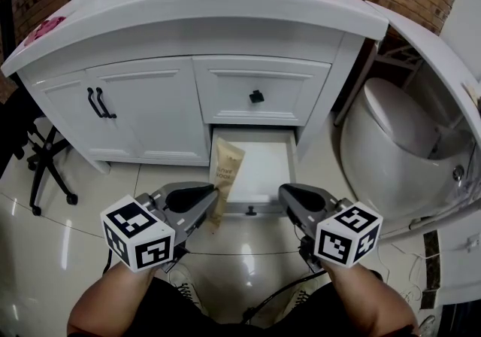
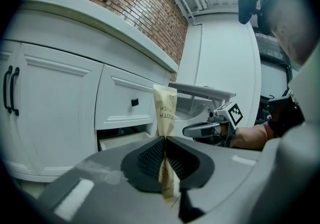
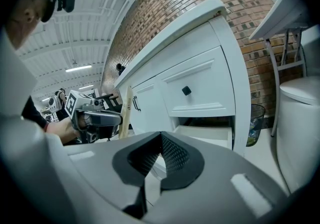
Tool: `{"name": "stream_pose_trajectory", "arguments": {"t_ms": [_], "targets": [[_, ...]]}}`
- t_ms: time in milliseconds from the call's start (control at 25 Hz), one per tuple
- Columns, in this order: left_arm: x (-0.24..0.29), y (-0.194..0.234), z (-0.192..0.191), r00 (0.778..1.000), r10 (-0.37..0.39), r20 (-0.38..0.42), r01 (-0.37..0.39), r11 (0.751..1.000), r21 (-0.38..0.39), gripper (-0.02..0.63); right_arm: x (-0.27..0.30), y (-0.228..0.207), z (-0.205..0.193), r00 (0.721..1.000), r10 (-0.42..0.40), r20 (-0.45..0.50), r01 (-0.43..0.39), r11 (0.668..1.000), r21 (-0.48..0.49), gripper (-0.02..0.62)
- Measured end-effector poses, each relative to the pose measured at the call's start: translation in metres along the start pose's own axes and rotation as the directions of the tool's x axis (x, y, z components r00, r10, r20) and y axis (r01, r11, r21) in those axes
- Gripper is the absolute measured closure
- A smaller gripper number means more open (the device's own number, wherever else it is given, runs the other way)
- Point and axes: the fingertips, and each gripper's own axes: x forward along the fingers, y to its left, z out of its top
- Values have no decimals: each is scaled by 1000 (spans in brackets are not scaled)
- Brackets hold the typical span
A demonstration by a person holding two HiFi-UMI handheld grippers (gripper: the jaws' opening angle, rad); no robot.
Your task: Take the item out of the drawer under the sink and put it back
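Observation:
A tan flat pouch (image 1: pixel 225 166) with dark print stands upright over the left part of the open bottom drawer (image 1: pixel 264 171) of the white sink cabinet. My left gripper (image 1: pixel 214 194) is shut on the pouch's lower end. In the left gripper view the pouch (image 2: pixel 165 110) rises from between the pressed pads (image 2: pixel 150 160), with the drawer (image 2: pixel 125 140) behind it. My right gripper (image 1: pixel 284 194) hovers at the drawer's front right corner, shut with nothing in it. The right gripper view shows its closed tips (image 3: pixel 160 135) and the drawer (image 3: pixel 210 133) beyond them.
The upper drawer with a black knob (image 1: pixel 257 96) is closed above the open one. Cabinet doors (image 1: pixel 143 106) stand to the left. A white toilet (image 1: pixel 391 132) is at the right, a black chair base (image 1: pixel 45 162) at the left. A bin (image 3: pixel 256 123) sits by the brick wall.

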Motion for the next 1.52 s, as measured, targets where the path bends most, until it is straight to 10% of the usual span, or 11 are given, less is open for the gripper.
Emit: {"name": "stream_pose_trajectory", "arguments": {"t_ms": [1040,1520], "targets": [[4,1,1,1000,-2,20,2,999,-39,584,-2,1,-6,1000,6,-13,-6,1000,0,592],[21,16,50,997,45,56,-51,993,110,586,1,-3,-4,1000,-2,-4,2,1000,9,592]]}}
